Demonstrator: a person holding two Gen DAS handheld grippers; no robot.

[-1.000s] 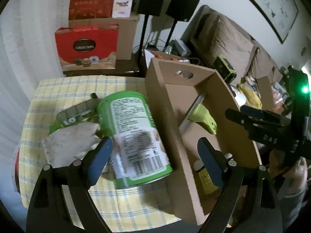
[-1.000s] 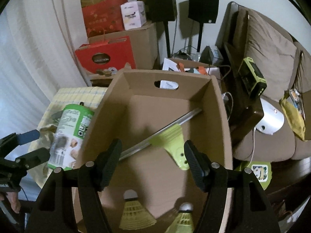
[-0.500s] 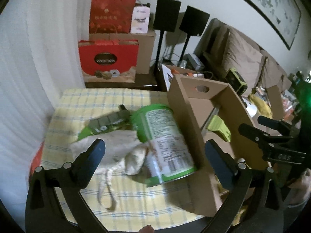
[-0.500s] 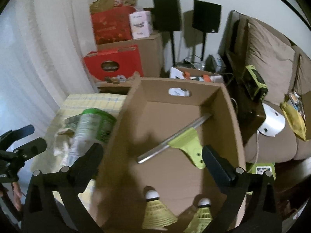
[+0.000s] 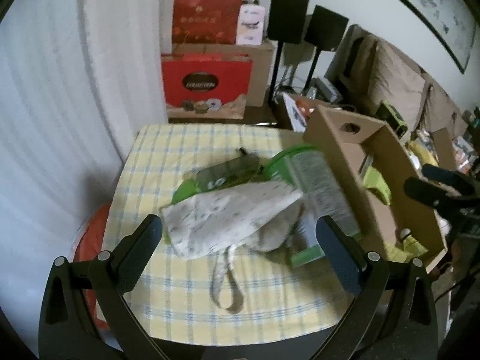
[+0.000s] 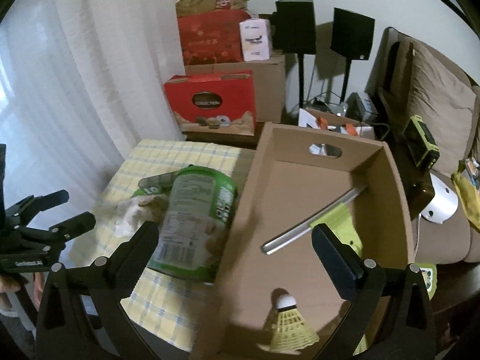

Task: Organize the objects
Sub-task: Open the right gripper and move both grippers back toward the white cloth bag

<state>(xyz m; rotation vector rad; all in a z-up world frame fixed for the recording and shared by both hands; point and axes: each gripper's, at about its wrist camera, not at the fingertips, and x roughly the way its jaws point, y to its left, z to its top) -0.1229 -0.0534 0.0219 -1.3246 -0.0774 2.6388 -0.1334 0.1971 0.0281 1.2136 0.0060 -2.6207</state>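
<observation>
- The left gripper (image 5: 238, 247) hangs over the near edge of the table (image 5: 186, 318) with its jaws spread wide and nothing between them.
- The right gripper (image 6: 234, 253) also stands wide open and empty, above the near left wall of the cardboard box (image 6: 393, 210).
- A pale cloth bag (image 5: 228, 219) lies in the middle of the checked tablecloth, its loop handle trailing toward the near edge.
- A green can (image 6: 195, 222) lies on its side, touching the box's left wall, with the bag against its other side.
- A flat green packet (image 5: 222, 177) is partly tucked under the bag and can, toward the far edge.
- The box sits along the table's right edge; inside are a silver rod with a lime-green fitting (image 6: 315, 222) and a yellow shuttlecock (image 6: 288, 327) at the near end.
</observation>
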